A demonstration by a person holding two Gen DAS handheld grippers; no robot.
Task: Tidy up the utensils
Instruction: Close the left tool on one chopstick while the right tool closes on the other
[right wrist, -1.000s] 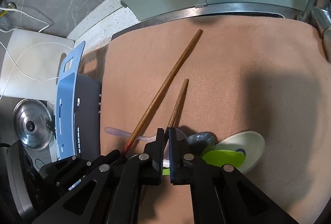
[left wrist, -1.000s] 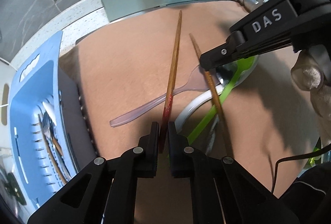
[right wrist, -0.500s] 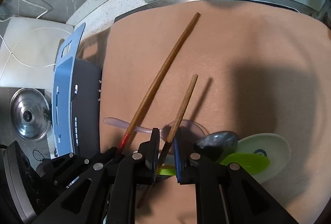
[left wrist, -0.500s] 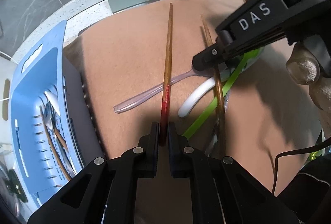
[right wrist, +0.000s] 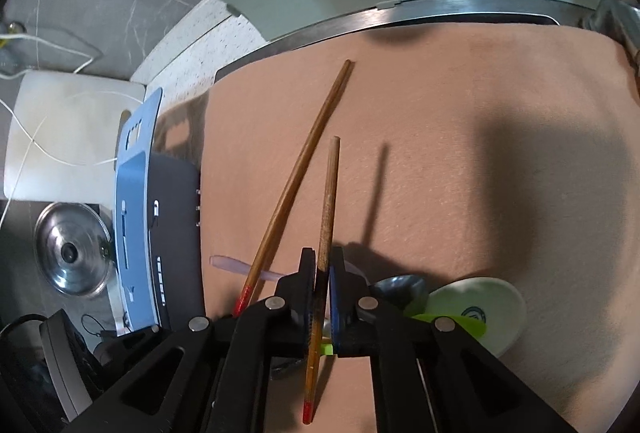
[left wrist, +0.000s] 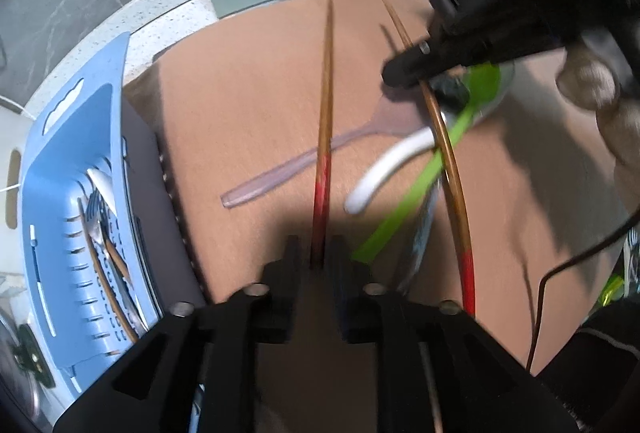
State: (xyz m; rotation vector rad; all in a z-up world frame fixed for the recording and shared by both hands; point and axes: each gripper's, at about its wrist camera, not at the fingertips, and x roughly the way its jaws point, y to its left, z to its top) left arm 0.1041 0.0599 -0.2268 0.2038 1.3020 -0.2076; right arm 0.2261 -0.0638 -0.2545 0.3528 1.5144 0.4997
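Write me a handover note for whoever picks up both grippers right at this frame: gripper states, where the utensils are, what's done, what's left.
Left gripper: jaws opening, red end of one chopstick lying between them, not pressed.
Right gripper: shut on the other chopstick, lifted off the brown mat.
On the mat: clear plastic spoon, green spoon, white spoon, and a metal spoon.
Done: some cutlery already lies in the blue basket.
Left: both chopsticks and all four spoons go into the basket.
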